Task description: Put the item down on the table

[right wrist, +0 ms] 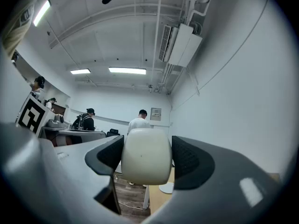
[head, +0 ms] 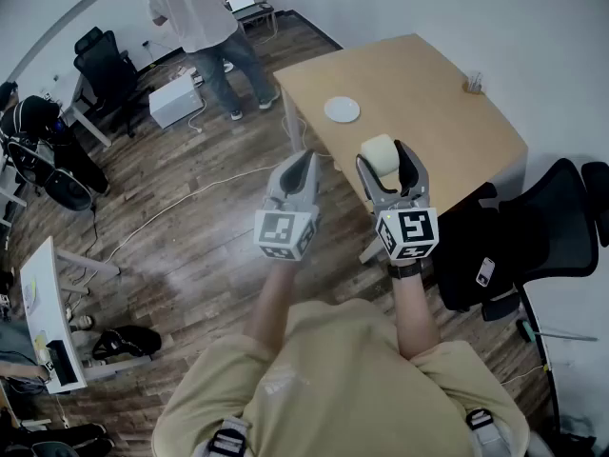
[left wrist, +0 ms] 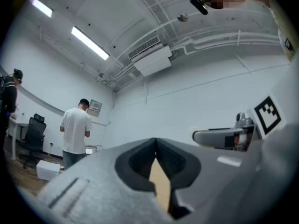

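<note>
A cream rounded item (head: 379,150) (right wrist: 144,156) sits clamped between the jaws of my right gripper (head: 390,163) (right wrist: 145,157), held in the air over the near edge of the light wooden table (head: 428,103). My left gripper (head: 298,165) (left wrist: 156,160) hangs beside it over the floor, its jaws closed together with nothing between them. In the left gripper view the right gripper's marker cube (left wrist: 268,113) shows at the right.
A white round plate (head: 342,109) lies on the table, and a small object (head: 473,84) stands at its far edge. A black office chair (head: 533,231) is at the right. A person (head: 205,22) stands at the back by a white box (head: 174,99). A cable (head: 190,193) runs across the floor.
</note>
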The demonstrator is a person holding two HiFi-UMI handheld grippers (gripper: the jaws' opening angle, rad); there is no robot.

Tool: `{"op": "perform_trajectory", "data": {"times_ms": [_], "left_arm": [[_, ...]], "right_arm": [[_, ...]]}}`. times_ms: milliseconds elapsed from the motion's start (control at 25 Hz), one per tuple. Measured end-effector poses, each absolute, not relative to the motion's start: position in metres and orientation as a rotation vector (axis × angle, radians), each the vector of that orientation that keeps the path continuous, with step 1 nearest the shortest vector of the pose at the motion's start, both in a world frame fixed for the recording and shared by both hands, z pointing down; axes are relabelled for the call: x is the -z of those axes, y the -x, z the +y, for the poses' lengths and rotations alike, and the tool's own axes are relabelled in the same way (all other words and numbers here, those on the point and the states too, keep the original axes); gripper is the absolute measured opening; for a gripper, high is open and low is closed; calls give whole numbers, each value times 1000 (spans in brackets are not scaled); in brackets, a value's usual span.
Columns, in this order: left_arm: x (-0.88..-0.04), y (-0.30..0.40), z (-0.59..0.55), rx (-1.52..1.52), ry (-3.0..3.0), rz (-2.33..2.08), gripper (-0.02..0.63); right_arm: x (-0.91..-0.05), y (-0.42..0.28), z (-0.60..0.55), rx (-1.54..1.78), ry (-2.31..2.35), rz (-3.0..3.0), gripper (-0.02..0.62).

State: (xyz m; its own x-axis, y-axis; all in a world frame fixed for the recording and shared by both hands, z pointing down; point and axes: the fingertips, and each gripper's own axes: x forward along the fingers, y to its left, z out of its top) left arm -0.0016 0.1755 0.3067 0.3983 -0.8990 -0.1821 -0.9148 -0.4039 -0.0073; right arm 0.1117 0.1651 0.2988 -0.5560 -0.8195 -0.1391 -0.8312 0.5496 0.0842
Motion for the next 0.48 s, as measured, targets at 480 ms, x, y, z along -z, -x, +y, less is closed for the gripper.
{"op": "perform_trajectory", "data": {"times_ms": [480], "left_arm": [[-335, -29, 143, -176, 2611, 1648, 2]], "right_arm": [[-330, -132, 126, -98, 1460, 2693, 322]]}}
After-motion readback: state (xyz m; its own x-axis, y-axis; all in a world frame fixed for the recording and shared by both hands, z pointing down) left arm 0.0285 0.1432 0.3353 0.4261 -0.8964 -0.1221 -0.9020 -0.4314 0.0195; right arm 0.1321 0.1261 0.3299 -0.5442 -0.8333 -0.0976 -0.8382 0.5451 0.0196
